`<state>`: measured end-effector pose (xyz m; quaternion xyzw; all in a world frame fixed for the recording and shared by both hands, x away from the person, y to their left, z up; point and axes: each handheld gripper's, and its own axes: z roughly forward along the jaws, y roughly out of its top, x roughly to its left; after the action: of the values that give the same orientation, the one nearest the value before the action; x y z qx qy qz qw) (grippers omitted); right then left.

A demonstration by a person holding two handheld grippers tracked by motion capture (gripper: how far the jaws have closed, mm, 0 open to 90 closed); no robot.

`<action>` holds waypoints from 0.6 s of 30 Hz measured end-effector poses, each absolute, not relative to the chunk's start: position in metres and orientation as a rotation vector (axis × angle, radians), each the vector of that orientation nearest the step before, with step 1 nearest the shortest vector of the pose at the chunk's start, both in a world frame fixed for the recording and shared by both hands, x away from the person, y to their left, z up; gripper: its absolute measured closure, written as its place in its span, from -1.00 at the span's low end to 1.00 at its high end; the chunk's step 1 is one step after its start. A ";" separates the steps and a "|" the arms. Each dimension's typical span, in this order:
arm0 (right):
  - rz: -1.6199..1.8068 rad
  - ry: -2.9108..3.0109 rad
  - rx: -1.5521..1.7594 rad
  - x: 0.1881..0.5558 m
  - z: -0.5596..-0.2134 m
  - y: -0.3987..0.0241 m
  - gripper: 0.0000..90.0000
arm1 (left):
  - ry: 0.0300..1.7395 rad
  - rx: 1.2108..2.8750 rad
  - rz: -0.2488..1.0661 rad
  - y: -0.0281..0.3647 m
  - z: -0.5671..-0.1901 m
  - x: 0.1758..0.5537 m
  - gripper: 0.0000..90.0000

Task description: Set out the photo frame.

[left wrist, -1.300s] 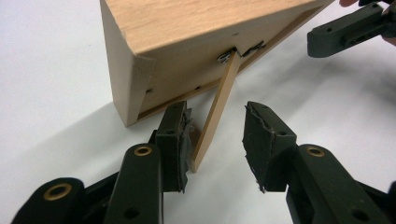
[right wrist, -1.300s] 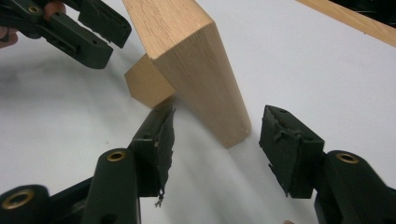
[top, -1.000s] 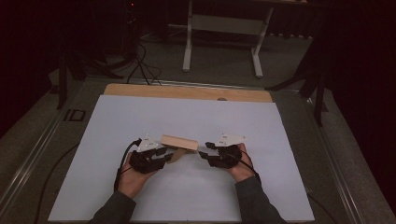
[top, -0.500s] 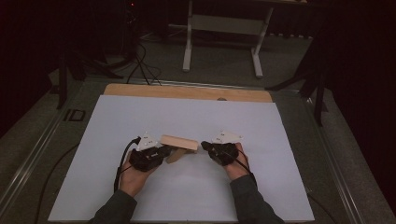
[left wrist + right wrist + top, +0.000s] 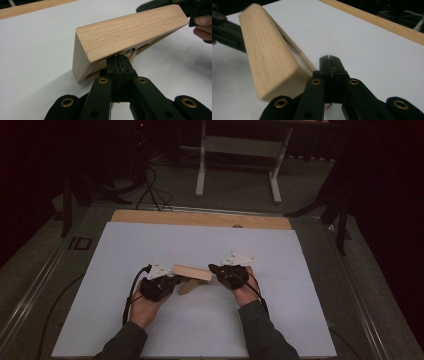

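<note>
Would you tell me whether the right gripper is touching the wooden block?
Cannot tell. In the right gripper view the right gripper has its jaws shut, empty, beside the wooden block, whose blurred end hides any contact.

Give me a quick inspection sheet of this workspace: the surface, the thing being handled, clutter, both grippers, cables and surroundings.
Surface: white sheet on a table, with a wooden strip along the far edge.
Job's things: wooden block with a thin wooden piece beneath it, between the two grippers.
Clutter: nothing seen.
Grippers: left gripper jaws shut, tips under the block's underside; right gripper jaws shut, beside the block's end, nothing between them.
Cables: black cable trailing from the left gripper; more cables on the floor beyond.
Surroundings: dark room, white stand frame behind the table.
</note>
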<state>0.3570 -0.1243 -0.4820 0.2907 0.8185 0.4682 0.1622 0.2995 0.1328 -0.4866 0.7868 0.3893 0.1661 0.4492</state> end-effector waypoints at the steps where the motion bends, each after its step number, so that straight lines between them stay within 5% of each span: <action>1: 1.338 2.337 0.823 0.358 -0.481 -0.123 0.99 | 0.963 1.947 0.412 0.133 -0.487 0.299 0.98; 18: 1.345 2.369 0.817 0.358 -0.481 -0.125 0.99 | 0.957 1.949 0.409 0.127 -0.485 0.299 0.98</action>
<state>0.3582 -0.1250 -0.4809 0.2839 0.8238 0.4677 0.1483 0.2993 0.1273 -0.4854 0.7880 0.3869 0.1653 0.4494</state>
